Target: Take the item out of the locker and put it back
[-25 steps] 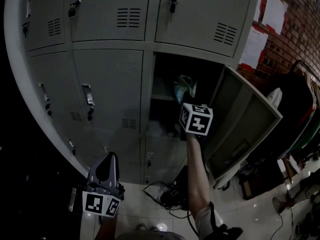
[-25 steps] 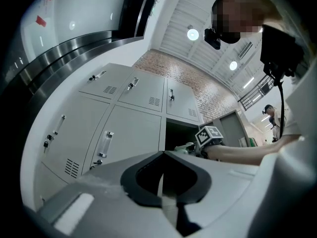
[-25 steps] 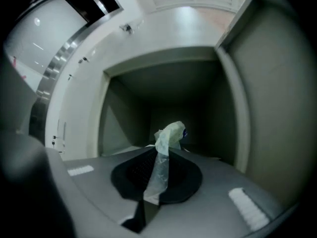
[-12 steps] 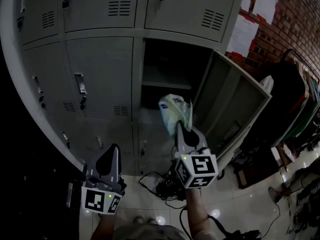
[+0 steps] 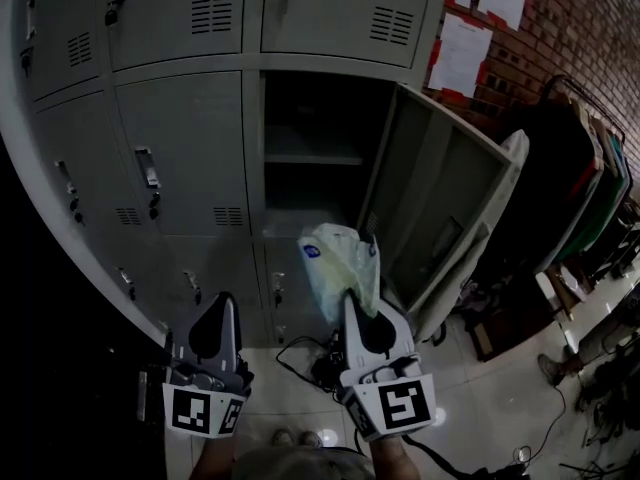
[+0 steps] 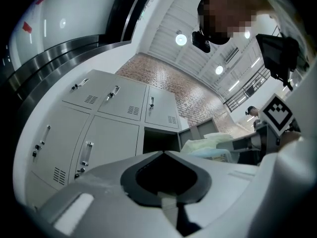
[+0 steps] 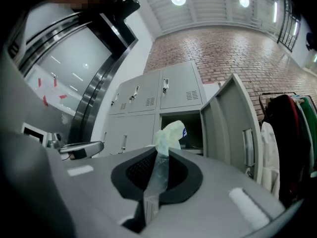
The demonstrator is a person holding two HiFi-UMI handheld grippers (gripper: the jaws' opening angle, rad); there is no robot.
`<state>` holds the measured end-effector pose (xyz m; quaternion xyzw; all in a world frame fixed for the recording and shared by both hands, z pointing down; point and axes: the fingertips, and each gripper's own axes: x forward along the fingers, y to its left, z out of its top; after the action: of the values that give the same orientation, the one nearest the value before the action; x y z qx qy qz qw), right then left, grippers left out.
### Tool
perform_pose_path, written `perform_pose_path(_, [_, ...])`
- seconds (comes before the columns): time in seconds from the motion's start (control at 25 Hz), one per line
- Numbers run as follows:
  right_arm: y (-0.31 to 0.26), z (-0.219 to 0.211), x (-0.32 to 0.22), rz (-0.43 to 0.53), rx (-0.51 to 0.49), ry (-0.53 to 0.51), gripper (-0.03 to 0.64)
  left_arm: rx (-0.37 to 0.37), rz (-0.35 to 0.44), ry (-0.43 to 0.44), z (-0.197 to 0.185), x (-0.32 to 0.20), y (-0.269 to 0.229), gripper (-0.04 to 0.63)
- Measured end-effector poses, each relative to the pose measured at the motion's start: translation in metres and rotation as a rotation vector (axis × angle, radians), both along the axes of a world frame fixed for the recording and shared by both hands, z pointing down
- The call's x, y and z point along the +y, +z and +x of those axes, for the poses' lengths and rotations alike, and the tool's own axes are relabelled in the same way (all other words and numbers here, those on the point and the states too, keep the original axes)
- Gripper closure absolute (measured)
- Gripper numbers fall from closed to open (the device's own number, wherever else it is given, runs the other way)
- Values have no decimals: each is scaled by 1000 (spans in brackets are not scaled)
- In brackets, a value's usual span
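Observation:
A pale, crumpled plastic bag point(image 5: 340, 264) with a blue mark hangs outside the locker, in front of its open compartment point(image 5: 312, 148). My right gripper point(image 5: 362, 306) is shut on the bag's lower end, and a strip of its film point(image 7: 159, 172) is pinched between the jaws, with the bag point(image 7: 171, 133) sticking out past them. My left gripper point(image 5: 216, 318) sits low at the left, shut with nothing in it, pointing at the closed locker doors. In the left gripper view, the gripper point(image 6: 163, 153) is shut and the bag point(image 6: 208, 144) shows to its right.
The open grey locker door point(image 5: 440, 208) swings out to the right of the bag. A shelf point(image 5: 310, 158) crosses the dark compartment. Closed lockers point(image 5: 185, 158) fill the left. Cables point(image 5: 305, 358) lie on the floor below. Hanging clothes point(image 5: 580, 188) and a brick wall stand at the right.
My right gripper has drawn the bag out of the locker compartment, down and back toward me. The left gripper has stayed low at the left.

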<state>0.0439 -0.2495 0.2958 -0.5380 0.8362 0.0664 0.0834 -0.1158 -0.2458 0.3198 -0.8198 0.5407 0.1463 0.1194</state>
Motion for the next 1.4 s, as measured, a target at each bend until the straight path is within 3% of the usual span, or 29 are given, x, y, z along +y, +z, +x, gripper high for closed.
perform_pose_path(0.8, [2,13,14,-14,-24,16,611,10,14,4,3,9,-7,589])
perform_pose_path(1.04, [-28,15,-79,6,-24,63,611,10,-2,-19,-6,4,-1,589])
perform_pose_path(1.4, [-64,-4,-246,-57,61,93,611,-11,-20,-90,-35,-21,2,589])
